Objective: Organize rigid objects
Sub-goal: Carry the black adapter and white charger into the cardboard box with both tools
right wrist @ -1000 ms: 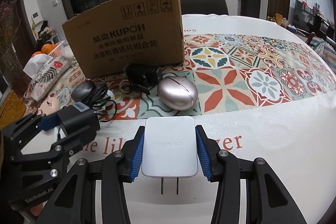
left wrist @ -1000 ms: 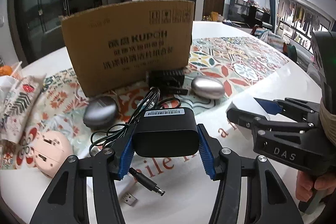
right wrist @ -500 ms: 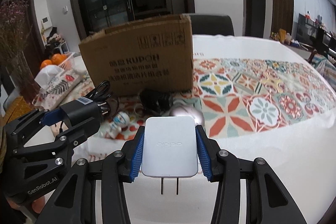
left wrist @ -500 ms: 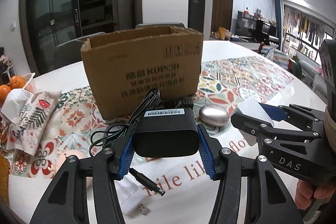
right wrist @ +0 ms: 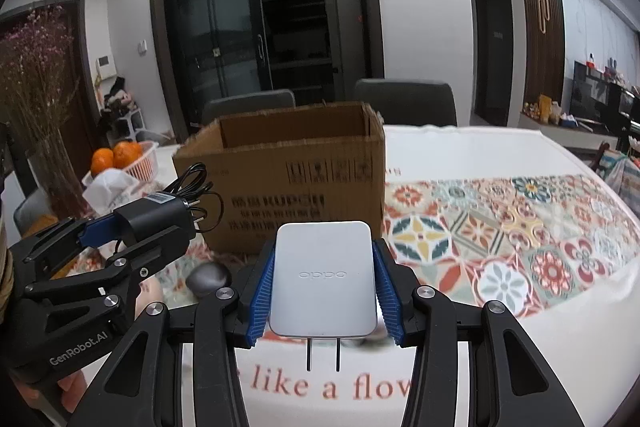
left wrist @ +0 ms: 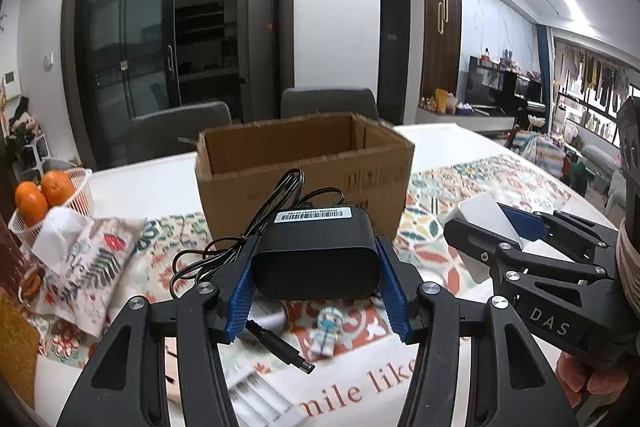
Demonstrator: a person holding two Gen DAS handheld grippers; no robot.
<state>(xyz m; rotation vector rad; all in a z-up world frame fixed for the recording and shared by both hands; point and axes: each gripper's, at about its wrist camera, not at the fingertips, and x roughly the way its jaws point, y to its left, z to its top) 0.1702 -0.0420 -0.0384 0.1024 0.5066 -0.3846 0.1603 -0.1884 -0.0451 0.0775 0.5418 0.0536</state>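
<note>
A: Your left tool (left wrist: 316, 281) is clamped narrow on a black power adapter (left wrist: 316, 259), a matte, rounded plastic block with a white barcode sticker on its top edge. Its thin black cord (left wrist: 276, 223) loops up behind it, and the barrel plug (left wrist: 286, 351) dangles below your blue ribbed pads (left wrist: 240, 291).

B: And your right tool (right wrist: 323, 289) pinches a flat white charger (right wrist: 324, 277), smooth with rounded corners, "oppo" embossed on its face, two metal prongs (right wrist: 322, 355) pointing back at you.

A: Both chargers hang in the air above the surface (right wrist: 480, 147), in front of the open cardboard box (right wrist: 296, 183). The box is corrugated brown, rough along its cut rim, with black print reading "KUPOH" and blurred characters under it.

B: You can read "DAS" on the right tool's frame in the left view and "GenRobot.AI" on the left tool's frame in the right view.

A: Below you, a glossy cloth (right wrist: 500, 227) with coloured tile patterns carries the words "like a flow". A small toy figure (left wrist: 326, 329) lies on it, and a dark smooth pebble-shaped thing (right wrist: 209, 277) sits near the box.
</note>
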